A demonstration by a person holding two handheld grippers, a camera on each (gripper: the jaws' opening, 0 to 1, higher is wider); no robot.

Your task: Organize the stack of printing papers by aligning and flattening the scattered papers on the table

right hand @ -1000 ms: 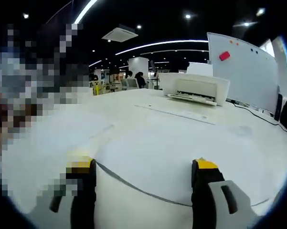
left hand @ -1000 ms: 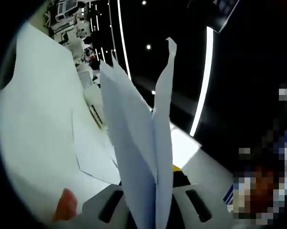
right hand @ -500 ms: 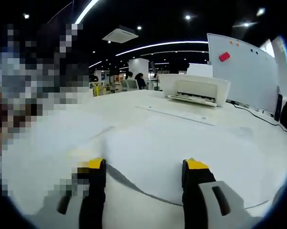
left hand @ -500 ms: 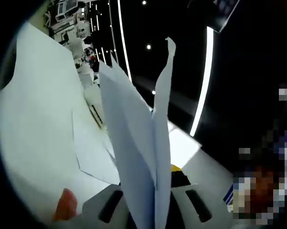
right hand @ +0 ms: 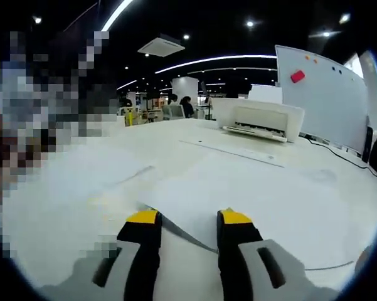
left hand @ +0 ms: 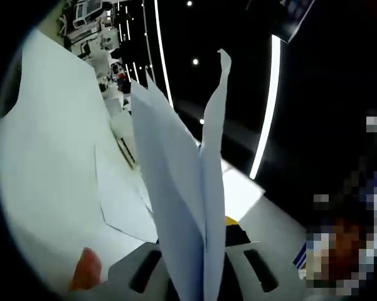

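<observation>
My left gripper (left hand: pixel 199 260) is shut on a few white sheets (left hand: pixel 179 182), which stand upright between its jaws and fan apart at the top. More sheets (left hand: pixel 122 200) lie flat on the white table (left hand: pixel 44 144) behind them. My right gripper (right hand: pixel 189 219) hovers low over the table, its yellow-tipped jaws narrowed but still apart. The corner edge of a flat sheet (right hand: pixel 257 200) runs between them. Whether the jaws touch that sheet is unclear.
A white printer (right hand: pixel 263 119) sits at the far side of the table, with a whiteboard (right hand: pixel 329 94) to its right and a cable along the right edge. An orange blur (left hand: pixel 84 269) shows beside my left gripper.
The right gripper's jaws have closed in steadily from wide apart to a narrow gap around the sheet's edge. The left gripper and its sheets have held still.
</observation>
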